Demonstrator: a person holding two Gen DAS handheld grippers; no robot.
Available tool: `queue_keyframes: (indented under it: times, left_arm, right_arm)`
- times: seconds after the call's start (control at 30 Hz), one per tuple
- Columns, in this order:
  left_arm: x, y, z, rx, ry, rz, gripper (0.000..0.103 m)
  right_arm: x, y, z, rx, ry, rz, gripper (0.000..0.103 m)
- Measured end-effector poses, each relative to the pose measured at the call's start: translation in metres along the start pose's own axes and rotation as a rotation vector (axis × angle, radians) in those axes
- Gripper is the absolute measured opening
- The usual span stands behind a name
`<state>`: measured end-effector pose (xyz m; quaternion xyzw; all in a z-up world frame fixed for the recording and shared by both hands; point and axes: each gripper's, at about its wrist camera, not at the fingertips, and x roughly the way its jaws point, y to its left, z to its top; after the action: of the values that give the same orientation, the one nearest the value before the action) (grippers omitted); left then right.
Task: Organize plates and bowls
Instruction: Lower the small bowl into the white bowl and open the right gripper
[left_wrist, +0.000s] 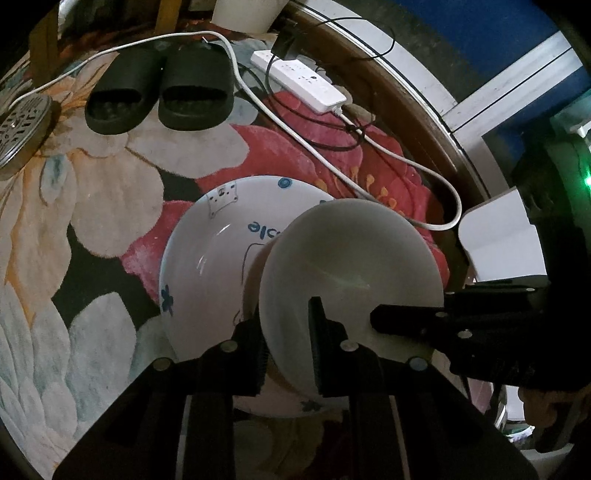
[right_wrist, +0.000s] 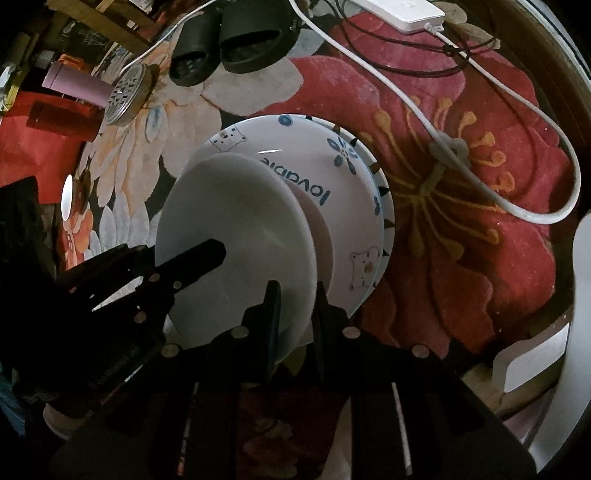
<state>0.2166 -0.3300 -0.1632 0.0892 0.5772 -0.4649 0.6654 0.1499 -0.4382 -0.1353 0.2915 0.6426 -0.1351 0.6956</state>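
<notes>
A plain white bowl (left_wrist: 351, 258) (right_wrist: 236, 229) hangs tilted just above a white plate with blue flowers, bears and blue lettering (left_wrist: 210, 258) (right_wrist: 351, 206). That plate lies on a floral rug, on top of another plate with a black-marked rim (right_wrist: 386, 206). My left gripper (left_wrist: 286, 347) is shut on the near rim of the white bowl, one finger inside and one outside. My right gripper (right_wrist: 297, 321) is shut on the opposite rim. Each gripper also shows in the other's view, the right one (left_wrist: 406, 317) and the left one (right_wrist: 199, 258).
Black slippers (left_wrist: 159, 92) (right_wrist: 236, 40) sit at the far side of the rug. A white power strip (left_wrist: 299, 79) and its cable (left_wrist: 369, 147) trail past the plates. A round metal grille (left_wrist: 22, 129) (right_wrist: 127, 94) and a pink cup (right_wrist: 77, 86) lie at the left.
</notes>
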Motion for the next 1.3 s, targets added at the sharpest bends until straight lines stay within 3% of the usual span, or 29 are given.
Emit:
queue_keyframes:
  times: [0.13,0.23,0.37,0.43,0.57,0.7,0.87,0.93,1.0,1.07,1.3]
  left_arm:
    - [-0.004,0.006,0.0,-0.025,0.003,-0.023,0.022]
    - [-0.007,0.01,-0.001,-0.043,0.003,-0.059,0.036]
    - [-0.012,0.006,-0.003,-0.04,-0.003,-0.099,0.07]
    - [-0.014,0.005,-0.004,-0.042,-0.007,-0.107,0.076]
    - [-0.021,0.006,-0.003,-0.042,-0.033,-0.126,0.103]
    - [-0.034,0.013,0.0,-0.07,-0.078,-0.174,0.102]
    - [-0.052,0.022,0.0,-0.065,-0.168,-0.115,0.102]
    - [-0.058,0.025,-0.001,-0.053,-0.2,-0.06,0.102]
    - [-0.063,0.028,-0.002,-0.045,-0.221,-0.008,0.102]
    - [-0.066,0.033,-0.004,-0.045,-0.235,0.033,0.102]
    - [-0.074,0.061,-0.008,-0.101,-0.256,0.109,0.102]
  right_arm:
    - [0.0,0.0,0.0,0.004,0.001,-0.001,0.017]
    - [0.001,0.001,0.003,0.0,-0.005,0.005,0.017]
    - [-0.001,0.003,0.004,-0.008,-0.015,0.01,0.017]
    - [-0.002,0.005,0.005,-0.009,-0.026,0.004,0.016]
    - [-0.004,0.004,0.006,-0.005,-0.04,-0.022,0.018]
    - [-0.006,0.004,0.007,0.006,-0.051,-0.014,0.019]
    - [-0.014,0.011,0.01,-0.008,-0.09,-0.026,0.019]
    - [-0.018,0.015,0.01,-0.023,-0.118,-0.045,0.035]
    - [-0.024,0.017,0.01,-0.027,-0.157,-0.06,0.079]
    - [-0.029,0.02,0.01,-0.029,-0.192,-0.07,0.095]
    - [-0.038,0.03,0.012,-0.044,-0.258,-0.099,0.097]
